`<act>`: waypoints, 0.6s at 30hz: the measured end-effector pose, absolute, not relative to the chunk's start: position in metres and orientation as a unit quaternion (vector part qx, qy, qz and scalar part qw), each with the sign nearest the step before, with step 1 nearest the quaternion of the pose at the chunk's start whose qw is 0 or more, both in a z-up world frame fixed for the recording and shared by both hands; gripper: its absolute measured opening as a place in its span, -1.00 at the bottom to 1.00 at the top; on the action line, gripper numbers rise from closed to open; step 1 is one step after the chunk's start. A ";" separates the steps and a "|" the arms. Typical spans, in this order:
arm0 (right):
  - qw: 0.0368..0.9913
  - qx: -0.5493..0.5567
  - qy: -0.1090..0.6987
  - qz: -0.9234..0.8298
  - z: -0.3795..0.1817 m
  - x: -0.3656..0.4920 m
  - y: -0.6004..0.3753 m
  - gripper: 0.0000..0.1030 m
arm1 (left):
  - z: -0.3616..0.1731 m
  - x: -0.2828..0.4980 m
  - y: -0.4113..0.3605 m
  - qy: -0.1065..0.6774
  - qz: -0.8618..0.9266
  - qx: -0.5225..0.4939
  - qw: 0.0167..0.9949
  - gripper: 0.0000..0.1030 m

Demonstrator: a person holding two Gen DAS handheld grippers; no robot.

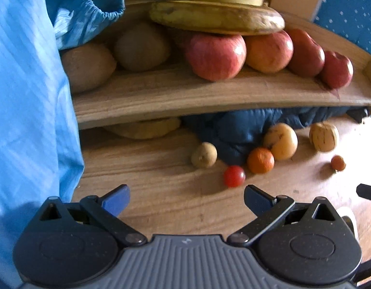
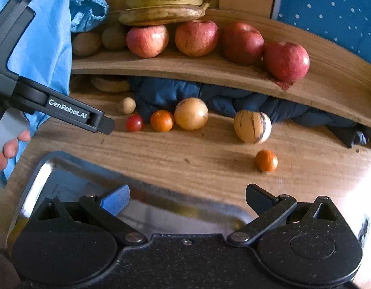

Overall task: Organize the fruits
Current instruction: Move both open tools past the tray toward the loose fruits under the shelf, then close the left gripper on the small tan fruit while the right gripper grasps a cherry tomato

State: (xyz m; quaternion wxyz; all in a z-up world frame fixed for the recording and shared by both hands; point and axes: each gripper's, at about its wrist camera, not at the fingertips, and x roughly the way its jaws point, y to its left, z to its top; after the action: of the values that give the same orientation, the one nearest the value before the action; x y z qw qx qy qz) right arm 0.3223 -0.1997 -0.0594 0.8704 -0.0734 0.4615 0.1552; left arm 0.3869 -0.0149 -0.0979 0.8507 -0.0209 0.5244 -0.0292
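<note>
Loose fruit lies on the wooden table: a red cherry tomato (image 1: 234, 176) (image 2: 134, 123), an orange (image 1: 260, 160) (image 2: 161, 120), a round yellow fruit (image 1: 280, 141) (image 2: 191, 113), a striped pepino melon (image 1: 324, 136) (image 2: 252, 126), a small orange (image 1: 338, 162) (image 2: 266, 160) and a small tan fruit (image 1: 204, 154) (image 2: 127, 105). My left gripper (image 1: 186, 198) is open and empty, just short of the tomato; it also shows in the right wrist view (image 2: 106, 126). My right gripper (image 2: 187, 201) is open and empty above a metal tray (image 2: 65, 175).
A wooden shelf (image 1: 185, 96) (image 2: 185, 68) holds several red apples (image 1: 215, 56) (image 2: 196, 37), kiwis (image 1: 89, 66) (image 2: 86, 43) and bananas (image 1: 214, 16) (image 2: 162, 13). Dark blue cloth (image 1: 233, 130) (image 2: 209, 96) lies under it. A blue sleeve (image 1: 29, 96) fills the left.
</note>
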 end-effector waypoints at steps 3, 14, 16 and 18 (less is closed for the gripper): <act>0.870 -0.085 0.459 0.161 -0.060 0.334 -0.194 0.99 | -0.100 0.397 -0.011 0.522 -0.027 -0.038 0.851 0.99; 0.857 -0.113 0.449 0.226 -0.069 0.363 -0.147 0.82 | -0.108 0.423 0.006 0.527 -0.031 -0.087 0.845 0.96; 0.856 -0.123 0.444 0.235 -0.069 0.366 -0.139 0.73 | -0.110 0.427 0.006 0.529 -0.036 -0.091 0.843 0.86; 0.854 -0.132 0.441 0.241 -0.070 0.369 -0.132 0.63 | -0.112 0.429 0.007 0.530 -0.042 -0.094 0.842 0.72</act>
State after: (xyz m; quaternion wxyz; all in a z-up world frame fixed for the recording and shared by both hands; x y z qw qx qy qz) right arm 0.3689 -0.1319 -0.0698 0.8544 -0.1318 0.4409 0.2413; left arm 0.4290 0.0071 -0.1116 0.8416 -0.0942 0.5302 -0.0416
